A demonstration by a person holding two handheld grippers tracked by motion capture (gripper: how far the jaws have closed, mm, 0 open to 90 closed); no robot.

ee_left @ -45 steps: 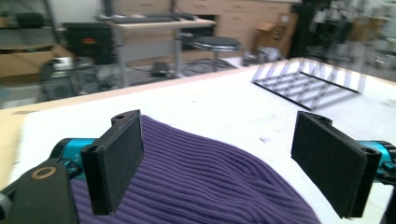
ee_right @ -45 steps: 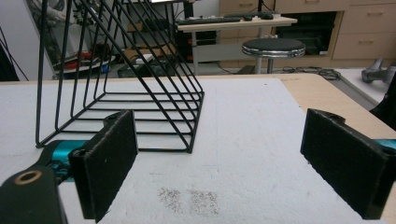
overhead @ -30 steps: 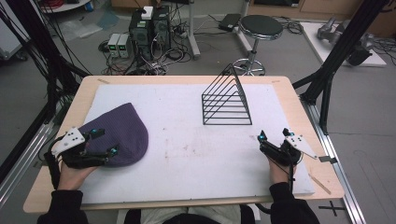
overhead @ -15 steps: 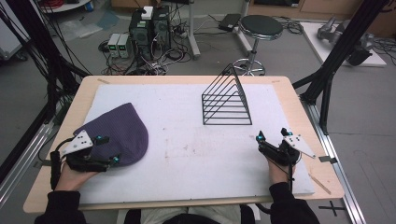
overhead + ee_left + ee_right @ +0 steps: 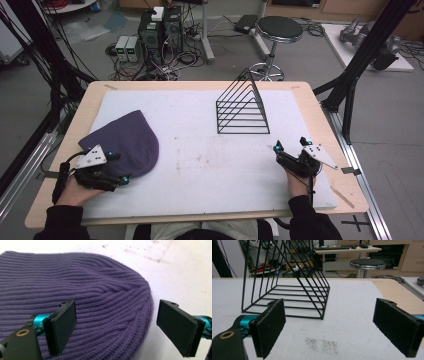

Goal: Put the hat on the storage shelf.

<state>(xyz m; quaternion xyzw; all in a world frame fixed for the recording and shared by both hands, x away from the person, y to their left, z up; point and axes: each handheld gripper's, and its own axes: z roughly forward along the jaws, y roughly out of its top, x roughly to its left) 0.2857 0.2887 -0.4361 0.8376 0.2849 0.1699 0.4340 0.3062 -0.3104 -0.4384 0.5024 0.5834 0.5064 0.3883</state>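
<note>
Purple ribbed knit, a beanie (image 5: 125, 145), lies flat at the left of the white surface (image 5: 200, 170). Over its near edge the left tool (image 5: 117, 170) sits with jaws spread wide (one above the knit, one past its rim). Right of centre stands a black wire rack (image 5: 242, 107). The right tool (image 5: 277, 150) rests spread, near the rack.

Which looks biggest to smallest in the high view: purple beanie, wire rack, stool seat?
1. Purple beanie.
2. Wire rack, close behind.
3. Stool seat, smallest, though it sits farther from the camera, so its true size is unsure.
</note>
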